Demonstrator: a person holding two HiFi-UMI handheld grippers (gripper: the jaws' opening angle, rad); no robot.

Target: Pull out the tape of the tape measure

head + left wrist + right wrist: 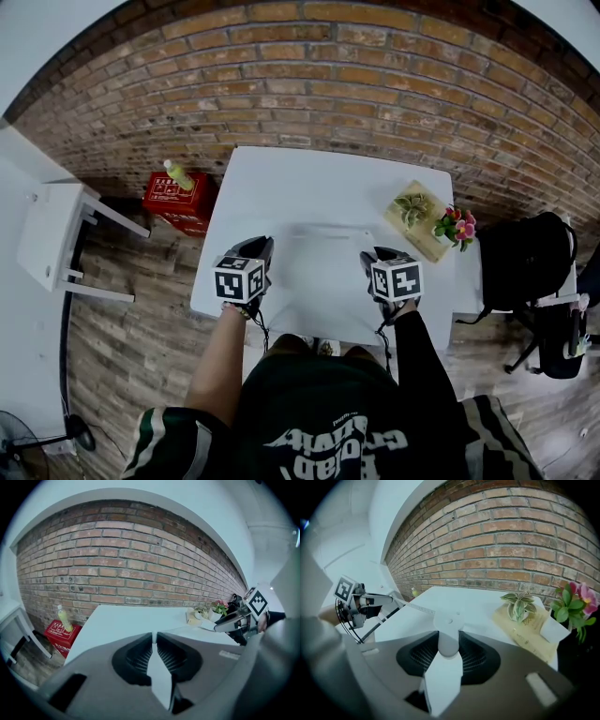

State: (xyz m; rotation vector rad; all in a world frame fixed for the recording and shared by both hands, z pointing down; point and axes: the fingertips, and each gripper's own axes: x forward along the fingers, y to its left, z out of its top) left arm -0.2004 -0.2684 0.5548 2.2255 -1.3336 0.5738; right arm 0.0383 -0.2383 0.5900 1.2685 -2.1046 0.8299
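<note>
Left tongs (154, 638): pressed almost together. I see only a thin pale slit between the pads, which I take to be the tape's end pinched edge-on.
Right tongs (449, 644): clamped on the round white tape measure (449, 620), whose lower part is buried between the pads.
Tape (417, 607): pulled out, spanning from the tape measure across to the left tongs above the table (281, 178).
Tape in my head view: a faint pale line against the white top, barely readable.
Tape markings: too small for me to read.
Board (429, 246): near the table's far right corner. It carries a plant (519, 605) and flowers (576, 602), and the flowers are partly cut off at the edge of the right gripper view.
Crate (173, 202): red, on the floor left of the table, with a bottle (178, 174) on top. Its print is too blurred for me to read.
</note>
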